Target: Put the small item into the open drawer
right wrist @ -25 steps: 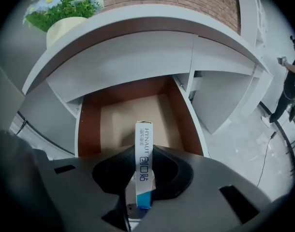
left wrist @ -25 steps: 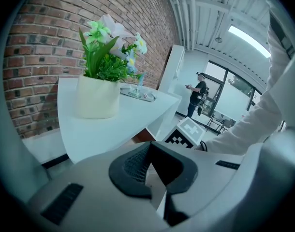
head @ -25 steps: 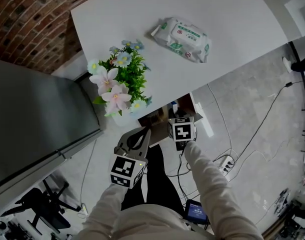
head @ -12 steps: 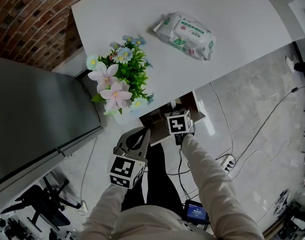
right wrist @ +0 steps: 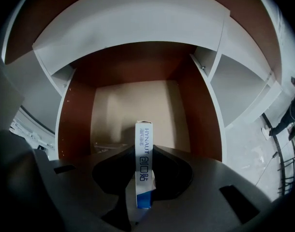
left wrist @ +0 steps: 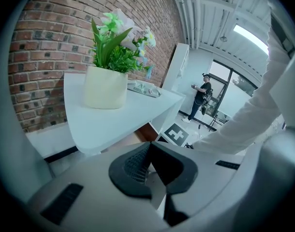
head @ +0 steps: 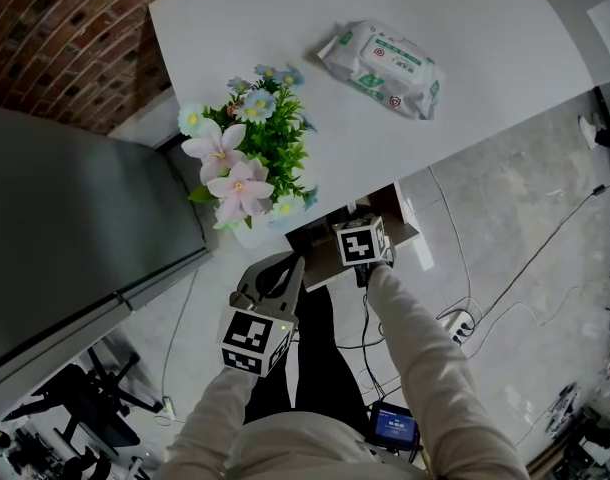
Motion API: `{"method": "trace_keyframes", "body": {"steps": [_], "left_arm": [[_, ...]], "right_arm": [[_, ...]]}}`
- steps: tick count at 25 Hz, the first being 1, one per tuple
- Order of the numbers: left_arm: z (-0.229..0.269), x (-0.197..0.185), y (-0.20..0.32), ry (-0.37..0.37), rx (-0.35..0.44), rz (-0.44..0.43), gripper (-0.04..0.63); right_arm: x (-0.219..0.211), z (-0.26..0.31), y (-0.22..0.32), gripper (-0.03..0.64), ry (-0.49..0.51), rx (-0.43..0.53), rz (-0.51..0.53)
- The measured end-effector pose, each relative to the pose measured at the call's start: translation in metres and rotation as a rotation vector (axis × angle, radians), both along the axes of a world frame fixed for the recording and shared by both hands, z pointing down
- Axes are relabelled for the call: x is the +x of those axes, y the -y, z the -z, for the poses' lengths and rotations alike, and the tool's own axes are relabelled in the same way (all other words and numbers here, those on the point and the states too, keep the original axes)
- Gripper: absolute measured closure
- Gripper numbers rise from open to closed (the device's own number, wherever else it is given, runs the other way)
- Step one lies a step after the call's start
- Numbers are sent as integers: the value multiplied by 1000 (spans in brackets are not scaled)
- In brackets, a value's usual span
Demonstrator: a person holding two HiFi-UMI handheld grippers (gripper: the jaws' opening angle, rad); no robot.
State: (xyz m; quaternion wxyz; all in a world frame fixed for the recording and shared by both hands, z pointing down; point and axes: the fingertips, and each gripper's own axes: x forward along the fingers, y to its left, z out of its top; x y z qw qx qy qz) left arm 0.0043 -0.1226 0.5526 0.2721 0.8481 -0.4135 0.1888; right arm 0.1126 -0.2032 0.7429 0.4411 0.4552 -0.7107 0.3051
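Note:
My right gripper (right wrist: 144, 150) is shut on a small, narrow white and blue box (right wrist: 144, 134), held upright on its edge. It points down into the open drawer (right wrist: 74, 115), which has brown side walls and a pale bottom; the box hangs above that bottom. In the head view the right gripper's marker cube (head: 362, 240) sits over the drawer (head: 310, 240) under the white table's near edge. My left gripper (head: 294, 264) hovers to the left of the drawer, and its jaws meet with nothing between them (left wrist: 148, 157).
On the white table (head: 465, 28) stand a flower pot (head: 247, 173) and a pack of wet wipes (head: 382, 68). A grey cabinet (head: 75, 248) stands at the left. Cables and a power strip (head: 450, 323) lie on the floor. A person (left wrist: 201, 98) stands far off.
My right gripper has sunk toward the drawer with the box in it and rolled a little. The left gripper has stayed where it was.

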Motion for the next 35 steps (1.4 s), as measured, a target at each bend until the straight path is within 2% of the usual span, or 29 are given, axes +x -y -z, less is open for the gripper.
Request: {"method": "trace_keyframes", "body": {"steps": [6, 15, 19, 24, 29, 35], "left_arm": [[-2, -7, -1, 9, -5, 9, 578], [-4, -9, -3, 4, -10, 13, 578], [-4, -9, -4, 6, -8, 16, 578], [0, -7, -4, 2, 5, 13, 578], [6, -4, -4, -2, 19, 2, 578], [14, -1, -3, -5, 36, -24, 578]], "right_arm": [[-3, -7, 1, 512, -15, -16, 21], [-5, -8, 1, 506, -20, -25, -1], [-5, -11, -6, 456, -5, -69, -11], [-6, 6, 1, 440, 18, -12, -26], [5, 15, -9, 440, 38, -14, -88], [4, 51, -15, 443, 86, 40, -118]]}}
